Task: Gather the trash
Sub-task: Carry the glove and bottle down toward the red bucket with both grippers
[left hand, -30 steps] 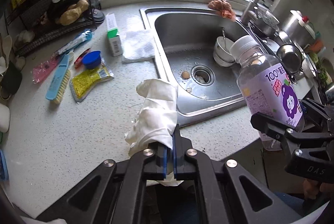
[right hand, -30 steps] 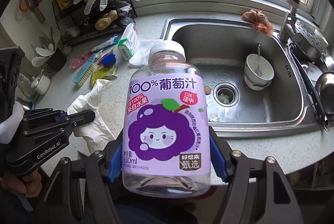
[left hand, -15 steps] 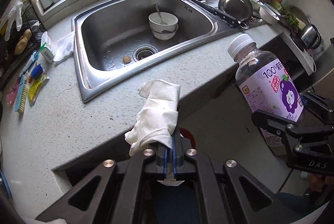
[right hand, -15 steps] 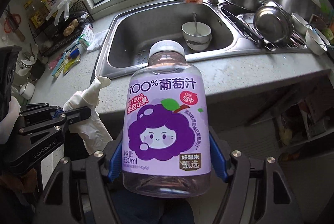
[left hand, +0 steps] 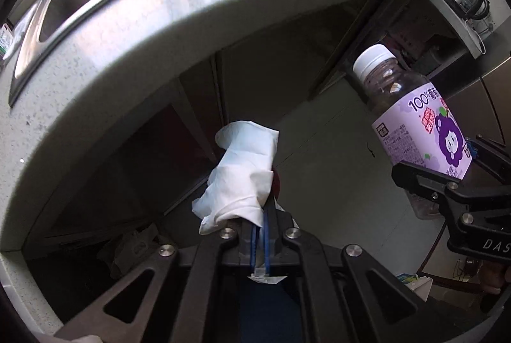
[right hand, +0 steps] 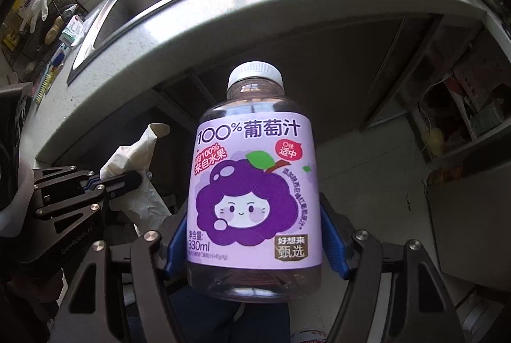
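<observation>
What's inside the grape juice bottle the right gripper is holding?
The bottle looks empty: clear plastic shows above and below its purple label, white cap on. Behind the label, the middle cannot be seen.

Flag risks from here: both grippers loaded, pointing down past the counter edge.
1. The left gripper pinches only the glove's end; the rest hangs loose and could catch on the counter edge or slip free.
2. The bottle fills the right wrist view, hiding whatever lies below, so a drop would be aimed blind.
3. The right gripper holds the bottle low, near its base; it might tip.
</observation>
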The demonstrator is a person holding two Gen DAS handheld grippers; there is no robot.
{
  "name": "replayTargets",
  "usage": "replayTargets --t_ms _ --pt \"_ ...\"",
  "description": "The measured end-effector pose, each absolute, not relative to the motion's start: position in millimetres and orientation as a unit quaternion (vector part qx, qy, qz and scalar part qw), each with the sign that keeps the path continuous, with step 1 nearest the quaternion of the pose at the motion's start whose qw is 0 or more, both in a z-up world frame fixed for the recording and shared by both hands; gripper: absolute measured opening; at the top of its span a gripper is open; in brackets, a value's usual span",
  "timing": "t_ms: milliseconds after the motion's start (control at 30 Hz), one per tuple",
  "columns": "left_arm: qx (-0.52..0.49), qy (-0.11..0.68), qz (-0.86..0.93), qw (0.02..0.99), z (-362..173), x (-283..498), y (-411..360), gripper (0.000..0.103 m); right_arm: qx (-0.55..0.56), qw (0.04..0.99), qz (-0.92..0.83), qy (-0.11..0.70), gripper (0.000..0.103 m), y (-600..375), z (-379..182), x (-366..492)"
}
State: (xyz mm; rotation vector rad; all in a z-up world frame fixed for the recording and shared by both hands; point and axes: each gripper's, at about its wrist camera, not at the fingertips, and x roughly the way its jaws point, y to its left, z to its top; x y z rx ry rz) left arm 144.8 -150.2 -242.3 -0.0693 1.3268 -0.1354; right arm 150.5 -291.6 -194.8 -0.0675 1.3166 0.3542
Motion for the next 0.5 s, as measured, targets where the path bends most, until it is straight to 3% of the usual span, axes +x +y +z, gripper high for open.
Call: replayTargets --t_ms 500 --pt "-0.042 0.651 -0.042 0.757 -469 177 -158 0.003 -0.017 0.749 0.151 0.645 0.068 -319 -408 172"
